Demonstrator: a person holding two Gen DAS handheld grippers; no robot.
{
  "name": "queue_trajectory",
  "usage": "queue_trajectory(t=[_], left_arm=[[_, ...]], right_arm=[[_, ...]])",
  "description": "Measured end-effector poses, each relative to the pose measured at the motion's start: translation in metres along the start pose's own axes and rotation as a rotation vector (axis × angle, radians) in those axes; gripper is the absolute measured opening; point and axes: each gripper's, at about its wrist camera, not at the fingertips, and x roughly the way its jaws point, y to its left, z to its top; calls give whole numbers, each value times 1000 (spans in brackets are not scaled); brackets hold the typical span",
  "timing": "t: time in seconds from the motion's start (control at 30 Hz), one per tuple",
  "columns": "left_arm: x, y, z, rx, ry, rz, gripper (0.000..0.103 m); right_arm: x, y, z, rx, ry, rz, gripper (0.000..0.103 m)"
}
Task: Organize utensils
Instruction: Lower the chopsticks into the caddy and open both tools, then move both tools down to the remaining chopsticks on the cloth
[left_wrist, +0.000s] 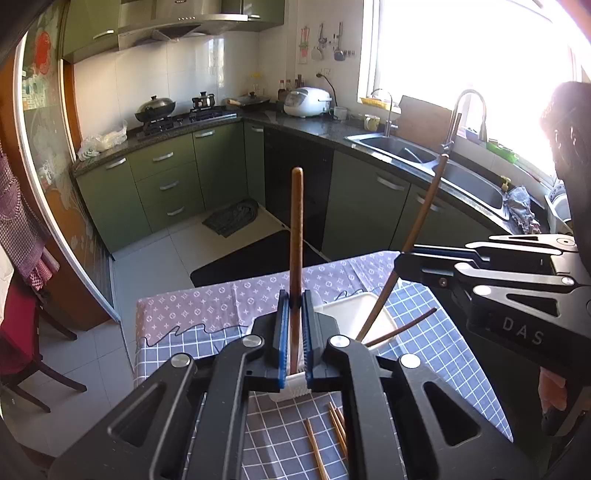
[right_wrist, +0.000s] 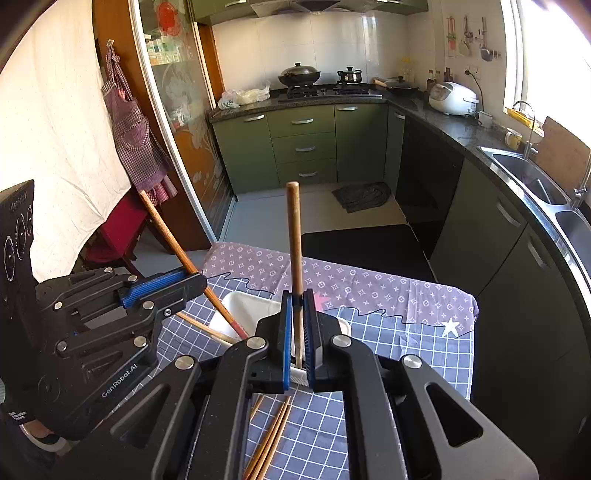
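Both the left gripper (left_wrist: 295, 306) and the right gripper (right_wrist: 299, 306) are clamped on a wooden-handled utensil (left_wrist: 296, 236) apiece above the white container (left_wrist: 364, 314) (chopsticks (left_wrist: 334, 432) lie loose on the table), so lowering each in comes next.

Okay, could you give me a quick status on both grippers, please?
Left gripper shut on a chopstick. Right gripper shut on another chopstick. Both over the white holder. Loose chopsticks remain on the table.
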Motion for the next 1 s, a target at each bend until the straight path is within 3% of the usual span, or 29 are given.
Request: queue_trajectory(t=[0.2, 0.33, 0.43, 0.53, 0.6, 0.73, 0.93, 0.97, 1.0], left_arm=[[5, 2, -9, -2, 38, -4, 14], [-15, 1, -7, -13, 9, -22, 21], [-39, -6, -9, -1, -20, -31, 29], [-56, -16, -22, 39, -21, -12, 31], [-60, -20, -38, 42, -2, -8, 33], [-53, -23, -87, 25, 73, -10, 44], [-6, -25, -150, -9, 291, -62, 44], [4, -22, -156, -23, 329, -66, 42], [14, -20, -161, -29, 365, -62, 33]], right_arm=[[0, 4, -3, -8, 0, 13, 7], [-40, 10, -8, -15, -67, 53, 9], [-79, 17, -17, -33, -129, 77, 15], [-104, 20, -36, -48, -142, 95, 18], [-109, 19, -55, -57, -113, 93, 25], [-93, 9, -105, -52, -2, 106, 26], [-41, -8, -175, -1, 180, 92, 29], [-33, -11, -184, 7, 206, 89, 29], [-26, -15, -192, 17, 230, 91, 29]])
